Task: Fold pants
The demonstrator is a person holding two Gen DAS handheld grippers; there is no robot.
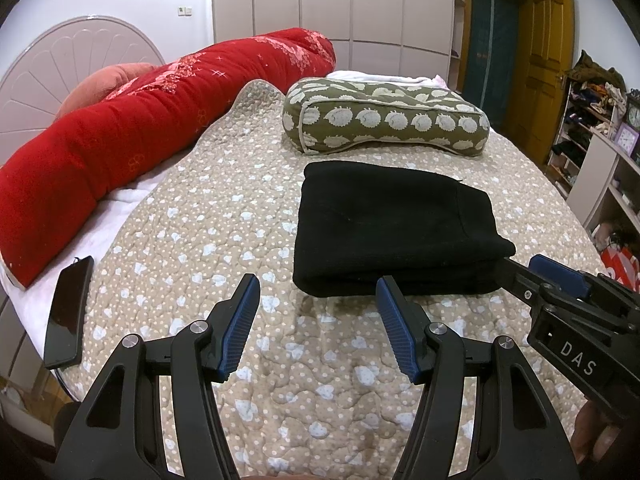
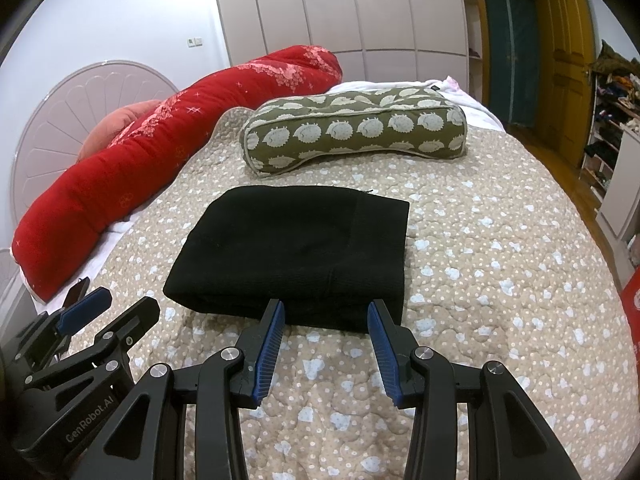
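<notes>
**Black pants, folded, on the quilt; both tools released**

- Item: black pants [image 2: 296,252], lying as a compact stacked rectangle on the beige quilt [image 2: 500,280], just in front of the green hedgehog-print pillow [image 2: 352,132] and apart from it.
- Left gripper [image 1: 318,320]: spread wide, grasping nothing, held off the near edge of the bundle toward its left end.
- Right gripper [image 2: 326,336]: likewise spread and empty, its fingertips level with the near edge; whether they touch the cloth cannot be told.
- Other objects: long red bolster [image 1: 120,132] along the left side; dark phone [image 1: 68,312] near the bed's left edge, well apart from the pants.
- State of task, by judgement: the fold looks finished or nearly so.
- Risks: a fingertip catching the near edge while pulling away could drag the top layer and skew the stack; pressing on the soft quilt could tip the layers out of line; a wide left swing could knock the phone off the edge.
</notes>
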